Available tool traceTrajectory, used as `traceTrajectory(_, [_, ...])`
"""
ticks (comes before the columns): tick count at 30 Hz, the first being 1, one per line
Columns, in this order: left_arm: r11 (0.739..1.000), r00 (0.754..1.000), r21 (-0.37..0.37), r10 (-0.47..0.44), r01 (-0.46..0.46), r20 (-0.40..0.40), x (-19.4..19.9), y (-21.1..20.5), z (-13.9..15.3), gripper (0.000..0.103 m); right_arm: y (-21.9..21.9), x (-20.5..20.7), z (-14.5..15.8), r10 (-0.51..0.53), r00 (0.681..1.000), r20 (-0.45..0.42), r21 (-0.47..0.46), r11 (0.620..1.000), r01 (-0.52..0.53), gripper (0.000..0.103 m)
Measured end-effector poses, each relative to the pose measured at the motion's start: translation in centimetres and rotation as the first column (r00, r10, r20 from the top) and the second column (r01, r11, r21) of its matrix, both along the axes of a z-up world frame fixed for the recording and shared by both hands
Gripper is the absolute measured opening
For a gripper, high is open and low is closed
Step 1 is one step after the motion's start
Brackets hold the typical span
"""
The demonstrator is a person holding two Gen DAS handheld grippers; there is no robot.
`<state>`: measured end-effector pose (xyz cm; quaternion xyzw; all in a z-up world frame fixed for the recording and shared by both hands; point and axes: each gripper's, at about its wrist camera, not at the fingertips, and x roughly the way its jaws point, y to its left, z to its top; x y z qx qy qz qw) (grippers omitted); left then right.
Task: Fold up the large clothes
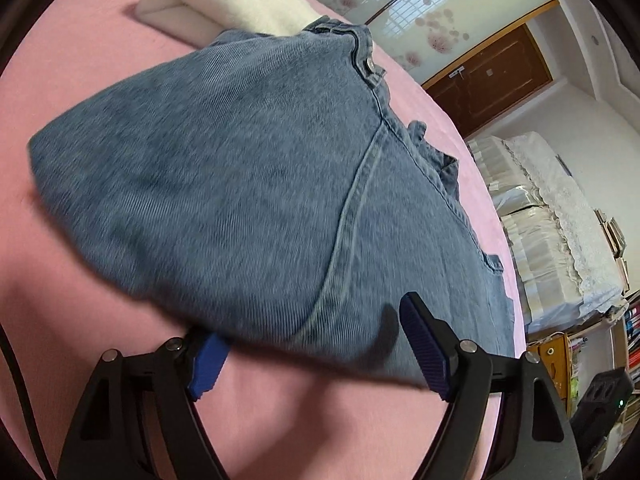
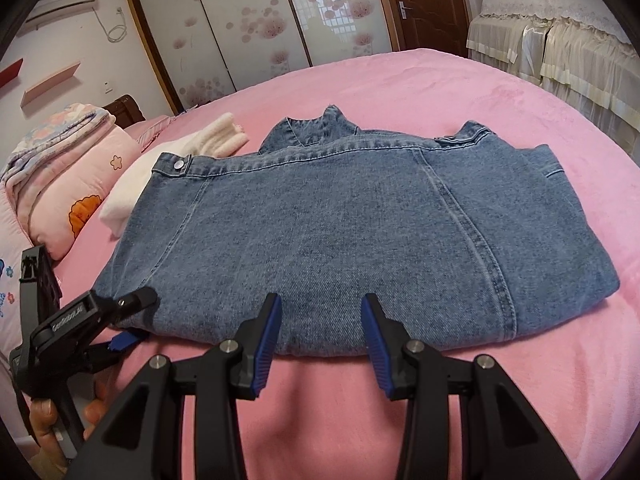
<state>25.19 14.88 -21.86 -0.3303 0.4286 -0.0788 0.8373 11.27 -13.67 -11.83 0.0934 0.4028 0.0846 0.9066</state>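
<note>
Folded denim jacket (image 2: 352, 232) lying on a pink bed (image 2: 440, 92).
Left wrist view: left gripper (image 1: 308, 344) is straddling the jacket's near edge, jaws standing wide, pads apart from cloth. Right wrist view: right gripper (image 2: 320, 344) is hovering half-open at the hem; only here are a white garment (image 2: 160, 172) and pillows (image 2: 76, 184) showing together.

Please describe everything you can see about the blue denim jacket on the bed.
The denim jacket is mid-blue, washed cotton-like denim with lighter seams and a metal snap button on one corner tab. It lies folded into a flat, roughly rectangular bundle, collar at the far edge, on the pink bedcover. Its far left corner overlaps a folded white garment. The left gripper straddles its near corner with open jaws; the right gripper is open at the near edge.
</note>
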Motion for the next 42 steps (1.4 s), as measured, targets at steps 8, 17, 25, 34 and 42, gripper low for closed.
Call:
traceTrajectory(8, [0.999, 1.0, 0.027, 0.028, -0.028, 0.006, 4.0, 0.4, 0.0, 0.079, -0.1, 1.0, -0.7, -0.009, 1.0, -0.007, 0.008, 1.0, 0.009, 0.041])
traceTrajectory(17, [0.991, 0.995, 0.092, 0.095, -0.095, 0.009, 5.9, -0.2, 1.2, 0.072, 0.0, 1.5, -1.2, -0.016, 1.0, -0.01, 0.009, 1.0, 0.016, 0.041])
traceTrajectory(25, [0.974, 0.991, 0.183, 0.124, -0.13, 0.048, 4.6, 0.0, 3.4, 0.017, 0.2, 1.7, -0.7, -0.015, 1.0, -0.004, 0.006, 1.0, 0.015, 0.041])
traceTrajectory(34, [0.913, 0.975, 0.375, 0.088, -0.161, 0.204, 1.7, -4.0, 8.6, 0.014, 2.9, 5.3, 0.8, 0.047, 0.996, 0.081, -0.106, 0.994, -0.039, 0.038])
traceTrajectory(42, [0.801, 0.958, 0.584, -0.051, -0.13, 0.283, 1.8, -11.8, 13.2, 0.014, 3.4, 8.0, -4.1, 0.115, 0.992, -0.042, -0.069, 0.991, -0.118, 0.038])
